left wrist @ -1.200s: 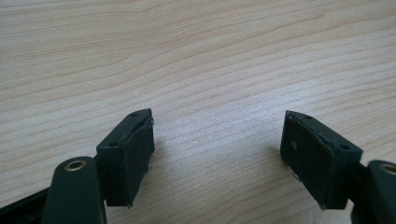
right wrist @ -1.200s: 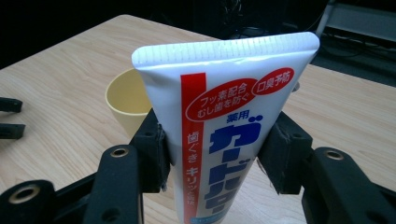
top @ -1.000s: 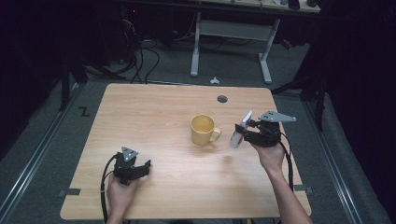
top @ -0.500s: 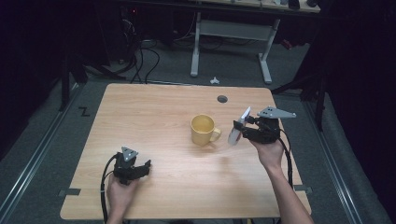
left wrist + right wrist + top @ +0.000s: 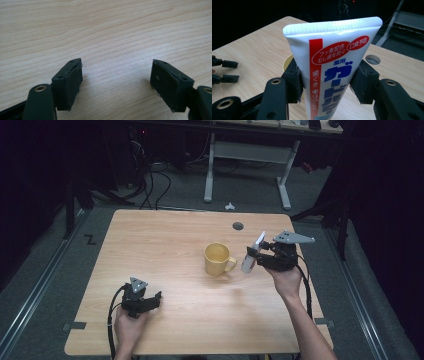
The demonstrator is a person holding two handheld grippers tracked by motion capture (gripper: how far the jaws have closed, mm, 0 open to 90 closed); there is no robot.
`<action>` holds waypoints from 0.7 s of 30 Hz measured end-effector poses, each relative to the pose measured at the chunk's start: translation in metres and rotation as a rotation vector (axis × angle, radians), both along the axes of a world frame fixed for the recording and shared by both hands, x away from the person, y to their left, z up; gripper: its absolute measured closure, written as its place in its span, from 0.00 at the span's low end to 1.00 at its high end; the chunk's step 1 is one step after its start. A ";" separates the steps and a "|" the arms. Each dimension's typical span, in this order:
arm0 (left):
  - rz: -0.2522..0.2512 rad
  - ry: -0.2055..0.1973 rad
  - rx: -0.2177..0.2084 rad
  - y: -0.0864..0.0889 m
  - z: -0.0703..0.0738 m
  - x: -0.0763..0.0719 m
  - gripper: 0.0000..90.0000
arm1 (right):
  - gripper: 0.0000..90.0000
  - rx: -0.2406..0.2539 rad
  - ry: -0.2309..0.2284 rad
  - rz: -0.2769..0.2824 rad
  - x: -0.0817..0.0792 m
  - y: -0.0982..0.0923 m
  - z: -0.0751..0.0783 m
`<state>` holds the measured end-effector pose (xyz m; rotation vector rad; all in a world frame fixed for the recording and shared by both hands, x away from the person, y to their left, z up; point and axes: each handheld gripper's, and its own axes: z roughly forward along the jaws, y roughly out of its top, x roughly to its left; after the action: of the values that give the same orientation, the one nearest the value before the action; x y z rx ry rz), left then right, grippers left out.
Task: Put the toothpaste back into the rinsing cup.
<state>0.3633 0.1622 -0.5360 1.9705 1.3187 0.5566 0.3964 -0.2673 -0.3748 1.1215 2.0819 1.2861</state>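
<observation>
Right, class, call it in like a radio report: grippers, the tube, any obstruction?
Right gripper shut on toothpaste tube, just beside the yellow mug. Left gripper open, holding nothing, low over the table. Nothing between tube and mug.

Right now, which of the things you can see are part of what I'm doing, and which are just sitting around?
Part of the job:
- toothpaste tube, clamped in the right gripper
- yellow mug, just beside the tube

Just lying about:
- left gripper, open over the bare table
- small white object on the floor beyond the table
- metal desk frame behind
</observation>
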 end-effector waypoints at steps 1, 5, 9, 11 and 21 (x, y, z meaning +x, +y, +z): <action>0.000 0.000 0.000 0.000 0.000 0.000 0.29 | 0.54 -0.002 -0.002 0.002 0.000 0.001 0.001; 0.000 0.000 0.000 0.000 0.000 0.000 0.29 | 0.55 0.006 -0.004 0.008 0.001 0.003 0.005; -0.001 0.001 0.001 0.000 0.000 0.000 0.29 | 0.54 0.002 -0.010 0.019 0.003 0.007 0.008; 0.000 0.000 0.000 0.000 0.000 0.000 0.29 | 0.54 0.000 -0.013 0.023 0.003 0.009 0.010; 0.001 -0.001 -0.002 0.000 0.000 0.000 0.29 | 0.54 0.007 -0.020 0.037 0.004 0.014 0.015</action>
<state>0.3633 0.1623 -0.5361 1.9681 1.3189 0.5561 0.4005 -0.2537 -0.3600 1.0733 2.0939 1.3171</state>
